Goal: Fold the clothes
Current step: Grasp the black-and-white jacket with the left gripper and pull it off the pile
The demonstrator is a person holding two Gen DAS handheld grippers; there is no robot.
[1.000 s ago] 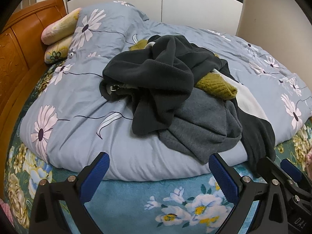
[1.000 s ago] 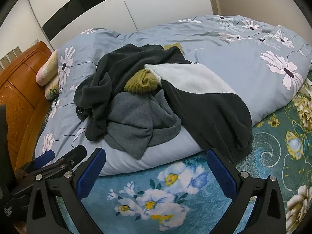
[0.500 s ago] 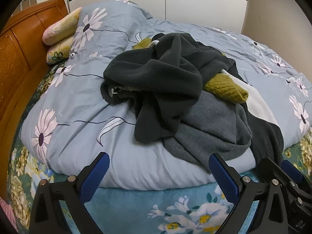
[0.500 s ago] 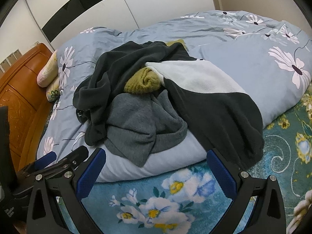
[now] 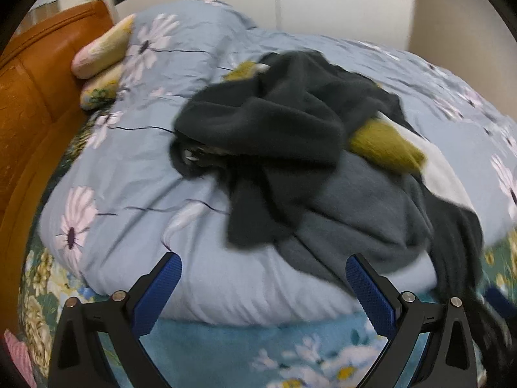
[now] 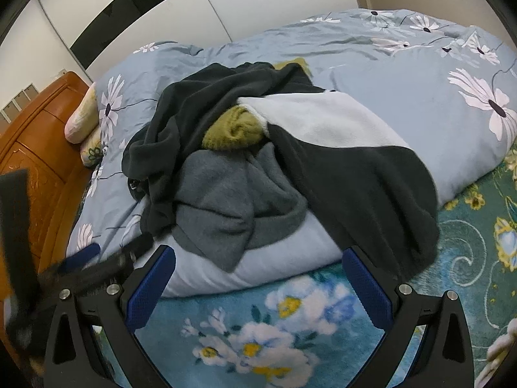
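Note:
A heap of clothes lies on a blue flowered duvet (image 5: 129, 174) (image 6: 404, 103). On top is a dark fleece garment (image 5: 274, 119) (image 6: 206, 103), under it a grey sweater (image 5: 358, 213) (image 6: 219, 200), an olive knit piece (image 5: 384, 148) (image 6: 232, 129), and a black-and-white fleece (image 6: 339, 148) draped over the duvet's front edge. My left gripper (image 5: 263, 278) is open just short of the duvet edge, holding nothing. My right gripper (image 6: 258, 271) is open too, below the grey sweater. The left gripper (image 6: 97, 258) shows blurred in the right wrist view.
A wooden headboard (image 5: 29, 103) (image 6: 35, 148) stands at the left with two pillows (image 5: 100, 61) against it. A teal floral bedsheet (image 6: 290, 323) lies under the grippers. White wardrobe doors (image 6: 274, 3) close the far side.
Both grippers have moved closer to the heap, which now looks larger. The left wrist view has become motion-blurred. Both stay open.

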